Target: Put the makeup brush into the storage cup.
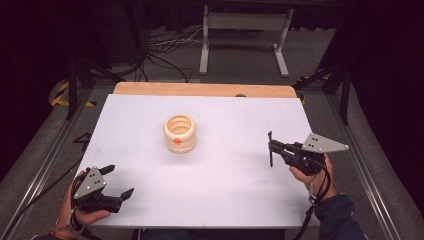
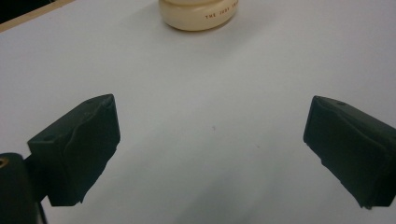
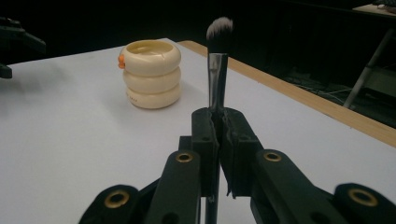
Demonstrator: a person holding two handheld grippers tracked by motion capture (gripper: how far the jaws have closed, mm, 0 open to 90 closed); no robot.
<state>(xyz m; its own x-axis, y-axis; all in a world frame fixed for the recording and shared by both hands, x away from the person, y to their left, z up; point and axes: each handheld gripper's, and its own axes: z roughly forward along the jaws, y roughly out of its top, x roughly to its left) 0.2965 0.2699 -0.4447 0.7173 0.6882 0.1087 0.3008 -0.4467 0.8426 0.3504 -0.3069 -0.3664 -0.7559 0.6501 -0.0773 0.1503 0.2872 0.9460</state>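
Observation:
A cream holder (image 1: 180, 132) made of stacked rings stands upright at the middle of the white table (image 1: 225, 190), with a small orange knob on its side. My right gripper (image 1: 271, 148) is at the right, shut on a thin makeup brush (image 1: 270, 150). In the right gripper view the brush (image 3: 217, 70) stands up from the closed gripper (image 3: 219, 123), bristles on top, with the holder (image 3: 152, 74) farther off to the left. My left gripper (image 1: 118, 181) rests near the front left corner, open and empty. Its view (image 2: 210, 121) shows bare table between the jaws and the holder's base (image 2: 198, 14) ahead.
A wooden strip (image 1: 200, 90) runs along the table's far edge. Beyond it on the floor are cables (image 1: 170, 47) and a white metal stand (image 1: 245, 30). Metal rails flank the table on both sides.

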